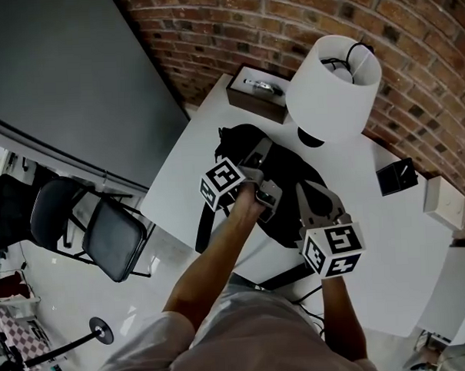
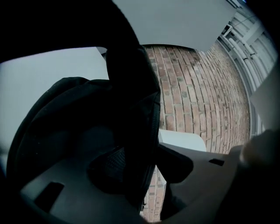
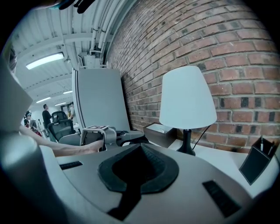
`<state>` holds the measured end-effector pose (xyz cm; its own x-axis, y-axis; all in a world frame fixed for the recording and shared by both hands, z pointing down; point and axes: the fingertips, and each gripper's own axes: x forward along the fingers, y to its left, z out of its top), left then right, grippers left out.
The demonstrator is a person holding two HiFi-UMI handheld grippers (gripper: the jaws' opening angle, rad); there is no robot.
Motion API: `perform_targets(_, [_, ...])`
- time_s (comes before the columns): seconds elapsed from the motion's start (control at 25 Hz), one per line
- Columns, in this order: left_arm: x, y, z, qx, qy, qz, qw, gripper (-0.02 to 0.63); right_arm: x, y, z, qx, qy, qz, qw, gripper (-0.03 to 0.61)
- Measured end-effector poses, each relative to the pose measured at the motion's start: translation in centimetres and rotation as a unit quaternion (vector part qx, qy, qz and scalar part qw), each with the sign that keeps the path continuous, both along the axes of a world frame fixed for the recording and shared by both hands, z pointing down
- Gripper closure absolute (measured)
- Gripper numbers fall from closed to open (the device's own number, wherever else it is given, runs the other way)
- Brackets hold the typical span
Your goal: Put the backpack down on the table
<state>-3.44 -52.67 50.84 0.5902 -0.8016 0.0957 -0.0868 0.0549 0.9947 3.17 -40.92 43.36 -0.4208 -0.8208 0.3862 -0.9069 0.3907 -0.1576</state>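
The black backpack (image 1: pixel 287 169) lies on the white table (image 1: pixel 186 156) below the lamp. My left gripper (image 1: pixel 266 172) reaches level into its upper part. In the left gripper view the pack's bulk (image 2: pixel 74 118) fills the left, and a black strap (image 2: pixel 131 87) runs between the wide-standing jaws of that gripper (image 2: pixel 142 170). Brick shows through a gap beside the strap, so the pads do not press on it. My right gripper (image 1: pixel 308 189) hovers over the pack's right edge, tilted down. In its own view the right gripper (image 3: pixel 138 168) has its pads together with nothing seen between them.
A white lamp (image 1: pixel 332 84) stands at the table's back beside a brown box (image 1: pixel 255 95). A black pen holder (image 1: pixel 395 175) and a white box (image 1: pixel 445 202) sit at the right. A folding chair (image 1: pixel 115 236) stands on the floor at left. A brick wall (image 1: pixel 410 27) bounds the far side.
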Motion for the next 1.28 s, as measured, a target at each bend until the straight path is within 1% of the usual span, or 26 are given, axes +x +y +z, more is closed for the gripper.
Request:
perform_targets(0.08, [0.0,0.1,-0.3,0.006,0.000,0.001,1.0000,0.440,0.2,0.0,0.1,-0.001,-0.002,0.000,1.000,0.578])
perform_targets(0.24, [-0.1,0.5,-1.2,0.024,-0.014,0.009,0.9996,0.440,0.4,0.0,-0.1,0.001,-0.009,-0.002,1.000,0.578])
perform_targets(0.44, [-0.5,1.7,-1.7,0.027,-0.003,0.006,0.9996,0.440,0.1,0.4,-0.4,0.006,-0.014,-0.010,1.000,0.578])
perform_targets(0.6, [0.1,3.1,-3.2,0.052,-0.002,0.021,0.9984,0.440,0.0,0.9,-0.9,0.015,-0.017,-0.016,1.000,0.578])
perform_targets(0.76, [0.5,4.6,-5.2,0.088,-0.027,0.029,0.9954,0.440,-0.1,1.6,-1.5,0.023,-0.020,-0.023,0.999,0.578])
perform_targets(0.88, [0.5,5.9,-6.7,0.116,-0.060,0.034,0.9909,0.440,-0.2,2.2,-2.2,0.032,-0.023,-0.029,0.999,0.577])
perform_targets(1.08, [0.8,8.2,-8.8,0.160,-0.123,0.041,0.9785,0.440,-0.1,3.1,-3.3,0.047,-0.030,-0.038,0.998,0.578])
perform_targets(1.16, [0.7,9.2,-9.5,0.176,-0.158,0.044,0.9707,0.442,-0.1,3.6,-3.8,0.052,-0.032,-0.041,0.997,0.578])
perform_targets(1.28, [0.5,10.9,-10.5,0.199,-0.217,0.049,0.9543,0.453,-0.3,4.5,-4.6,0.060,-0.035,-0.048,0.996,0.578])
